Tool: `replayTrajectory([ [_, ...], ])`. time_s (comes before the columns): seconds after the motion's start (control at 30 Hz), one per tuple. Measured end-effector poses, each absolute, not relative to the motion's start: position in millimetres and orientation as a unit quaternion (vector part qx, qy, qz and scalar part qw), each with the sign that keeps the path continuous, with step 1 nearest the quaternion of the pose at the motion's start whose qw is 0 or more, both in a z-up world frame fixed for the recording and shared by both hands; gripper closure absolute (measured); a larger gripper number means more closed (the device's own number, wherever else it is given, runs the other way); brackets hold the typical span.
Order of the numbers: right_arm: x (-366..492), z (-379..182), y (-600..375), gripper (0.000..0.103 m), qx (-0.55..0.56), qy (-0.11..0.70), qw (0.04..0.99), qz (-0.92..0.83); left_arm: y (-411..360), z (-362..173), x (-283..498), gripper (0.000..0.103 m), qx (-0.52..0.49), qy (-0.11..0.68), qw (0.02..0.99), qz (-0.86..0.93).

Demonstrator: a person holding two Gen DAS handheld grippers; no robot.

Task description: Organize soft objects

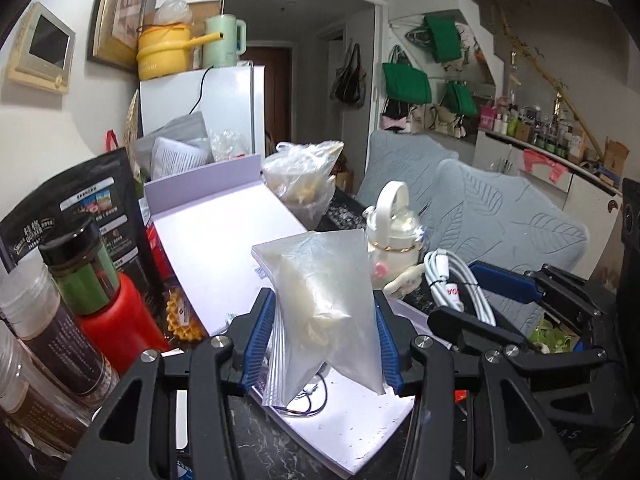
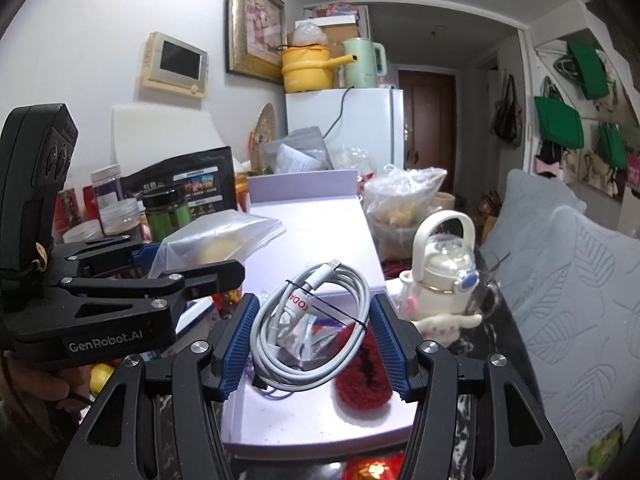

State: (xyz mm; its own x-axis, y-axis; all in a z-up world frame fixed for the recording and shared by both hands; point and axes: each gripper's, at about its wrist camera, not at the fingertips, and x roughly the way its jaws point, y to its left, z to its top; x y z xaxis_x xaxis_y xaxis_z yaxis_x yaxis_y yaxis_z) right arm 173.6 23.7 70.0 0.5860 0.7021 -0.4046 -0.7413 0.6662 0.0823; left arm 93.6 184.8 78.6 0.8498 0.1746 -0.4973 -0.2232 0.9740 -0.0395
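Observation:
My left gripper is shut on a clear zip bag with a pale soft lump inside, held above the lilac box lid. The same bag shows in the right wrist view, in the left gripper. My right gripper is shut on a coiled white cable, tied with a black band, above the lid. The cable also shows in the left wrist view. A red fuzzy item lies on the lid under the right gripper, beside a small plastic packet.
Jars and a black pouch crowd the left side. A white bottle with a plush charm and a plastic bag of food stand to the right. Grey cushions lie further right. A white fridge stands behind.

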Motion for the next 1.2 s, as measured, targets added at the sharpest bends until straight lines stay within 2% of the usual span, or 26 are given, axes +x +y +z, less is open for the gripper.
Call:
replayTrajectory([
  [0.5,197,39,38,0.046,-0.045,0.240,0.882,0.404,196,32,133,0.056,-0.052,0.344,0.930,0.114],
  [1.2,229,-17,41,0.046,-0.040,0.314,0.870,0.378,203,-15,162,0.056,-0.068,0.427,0.895,0.108],
])
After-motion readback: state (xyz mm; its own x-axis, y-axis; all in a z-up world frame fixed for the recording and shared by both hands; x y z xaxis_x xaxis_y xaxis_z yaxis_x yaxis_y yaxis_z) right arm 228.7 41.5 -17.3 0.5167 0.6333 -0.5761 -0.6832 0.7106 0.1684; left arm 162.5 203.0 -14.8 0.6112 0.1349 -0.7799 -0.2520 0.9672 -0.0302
